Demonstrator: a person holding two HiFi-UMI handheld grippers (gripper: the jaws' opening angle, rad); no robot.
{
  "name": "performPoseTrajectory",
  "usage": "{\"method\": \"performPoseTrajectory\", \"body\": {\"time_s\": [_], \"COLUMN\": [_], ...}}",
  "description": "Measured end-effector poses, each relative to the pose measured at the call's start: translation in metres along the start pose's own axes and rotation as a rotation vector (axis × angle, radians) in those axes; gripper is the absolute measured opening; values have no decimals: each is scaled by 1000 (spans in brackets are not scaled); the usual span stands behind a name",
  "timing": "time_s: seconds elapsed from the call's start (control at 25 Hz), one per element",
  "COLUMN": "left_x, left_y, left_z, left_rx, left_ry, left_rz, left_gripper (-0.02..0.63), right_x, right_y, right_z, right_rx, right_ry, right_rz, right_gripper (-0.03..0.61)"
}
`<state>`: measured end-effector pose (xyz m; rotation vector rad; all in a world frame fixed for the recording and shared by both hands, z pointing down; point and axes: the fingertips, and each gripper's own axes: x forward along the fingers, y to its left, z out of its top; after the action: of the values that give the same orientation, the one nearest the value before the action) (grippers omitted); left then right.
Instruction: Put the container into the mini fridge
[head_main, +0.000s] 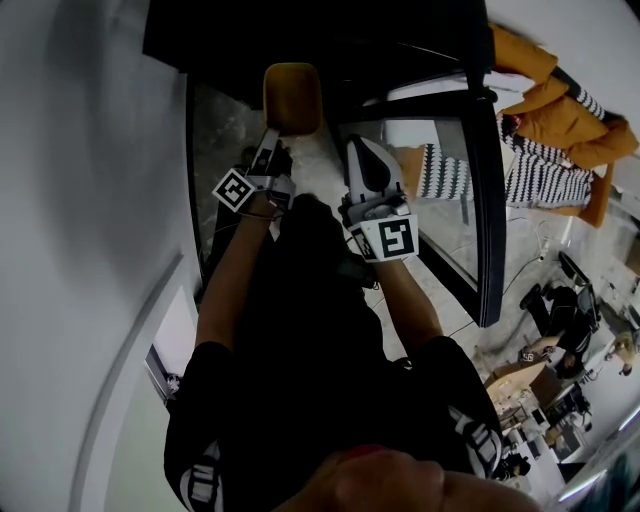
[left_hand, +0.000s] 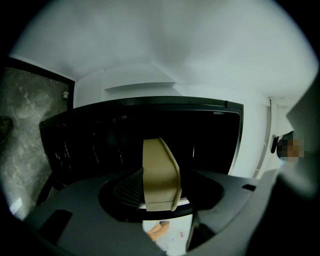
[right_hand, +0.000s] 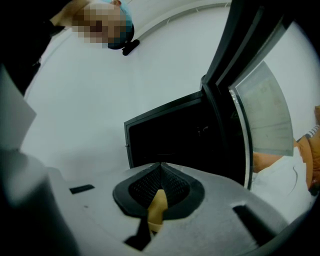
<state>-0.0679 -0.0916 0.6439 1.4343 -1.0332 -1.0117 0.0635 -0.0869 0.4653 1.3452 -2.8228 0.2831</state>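
Note:
A tan container is clamped in my left gripper and held in front of the black mini fridge, whose inside is dark. In the left gripper view the container stands upright between the jaws, against the ribbed left pad. The fridge opening lies straight ahead. My right gripper hangs beside the left one, its white jaws together. In the right gripper view its pads meet, with a small tan sliver low in the slit. The fridge stands open ahead.
The fridge's glass door stands swung open at the right, and it appears again at the right of the right gripper view as the door. A person in an orange coat is behind it. A white wall runs along the left. Boxes sit on the floor at lower right.

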Motion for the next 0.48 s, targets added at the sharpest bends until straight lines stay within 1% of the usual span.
{"method": "performPoseTrajectory", "body": {"time_s": [0.32,0.48], "left_x": [10,18], "left_y": [36,45], "left_z": [7,8], "left_rx": [-18,-32], "left_ry": [-5,-4], "left_rz": [23,23], "left_gripper": [225,225], "right_x": [7,7], "right_y": [5,7], "right_z": [-8,-13], "right_rx": [5,11], "right_ry": [5,16], "right_rz": [-4,-5], "right_gripper": [0,0]}}
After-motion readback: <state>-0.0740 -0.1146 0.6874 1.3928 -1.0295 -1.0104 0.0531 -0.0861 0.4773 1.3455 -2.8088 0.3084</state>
